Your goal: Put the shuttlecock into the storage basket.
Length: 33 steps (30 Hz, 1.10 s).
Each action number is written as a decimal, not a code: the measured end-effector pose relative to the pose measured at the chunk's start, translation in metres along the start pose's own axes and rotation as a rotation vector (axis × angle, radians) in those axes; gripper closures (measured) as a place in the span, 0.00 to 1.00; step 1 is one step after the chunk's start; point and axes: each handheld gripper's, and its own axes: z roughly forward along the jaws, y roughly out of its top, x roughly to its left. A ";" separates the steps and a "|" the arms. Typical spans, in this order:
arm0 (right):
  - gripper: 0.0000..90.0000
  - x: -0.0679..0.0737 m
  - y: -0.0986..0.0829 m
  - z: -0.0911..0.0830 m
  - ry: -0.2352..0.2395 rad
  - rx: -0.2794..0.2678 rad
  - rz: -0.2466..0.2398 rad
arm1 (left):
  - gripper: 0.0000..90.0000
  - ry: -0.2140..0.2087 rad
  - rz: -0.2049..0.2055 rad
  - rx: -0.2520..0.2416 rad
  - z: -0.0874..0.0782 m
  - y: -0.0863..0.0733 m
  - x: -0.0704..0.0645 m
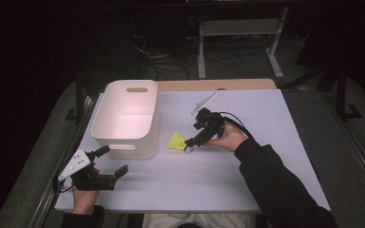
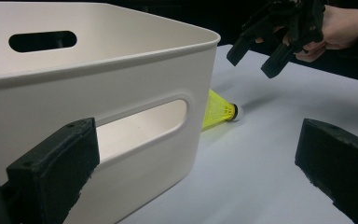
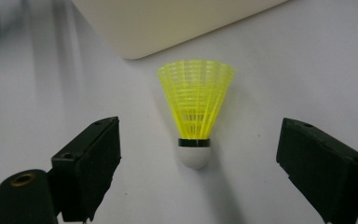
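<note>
**Shuttlecock between spread jaws: a light, round-nosed thing that may skid**

The yellow shuttlecock (image 3: pixel 196 112) lies on its side on the white bench (image 1: pixel 247 161), just beside the near right corner of the white bin (image 1: pixel 126 118), its white cork nose pointing toward the right gripper (image 1: pixel 193 140). In the right gripper view its jaws stand wide, one on each side of the cork end, touching nothing. The left gripper (image 1: pixel 109 164) rests low at the bench's near left, by the bin's front wall, with its jaws also wide and empty.

What could go wrong, as a judgement:
- The shuttlecock looks very light. If one jaw reaches it before the other, it would likely be pushed sideways or spun on its nose rather than caught.
- Closing on the mesh skirt could crush or bend it; closing on the rounded cork could squeeze it out forward toward the bin.
- The bin wall is close behind the skirt, so a nudge may wedge the shuttlecock against it, where the jaws have less room.
- Coming down too steeply could drive the jaw tips into the bench.

Count: one shuttlecock, one bin (it looks empty, with slot handles), two grippers, one bench.
</note>
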 end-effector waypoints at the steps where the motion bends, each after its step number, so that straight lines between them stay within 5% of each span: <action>1: 0.12 -0.001 0.000 0.001 -0.007 0.002 0.004 | 0.00 0.000 0.000 0.000 0.000 0.000 0.000; 8: 0.00 -0.007 -0.001 0.009 -0.013 0.010 0.014 | 0.00 -0.001 0.000 -0.001 0.000 0.000 0.000; 33: 0.06 -0.008 -0.011 0.044 0.006 0.077 -0.005 | 0.00 -0.003 0.001 -0.002 -0.001 0.000 0.000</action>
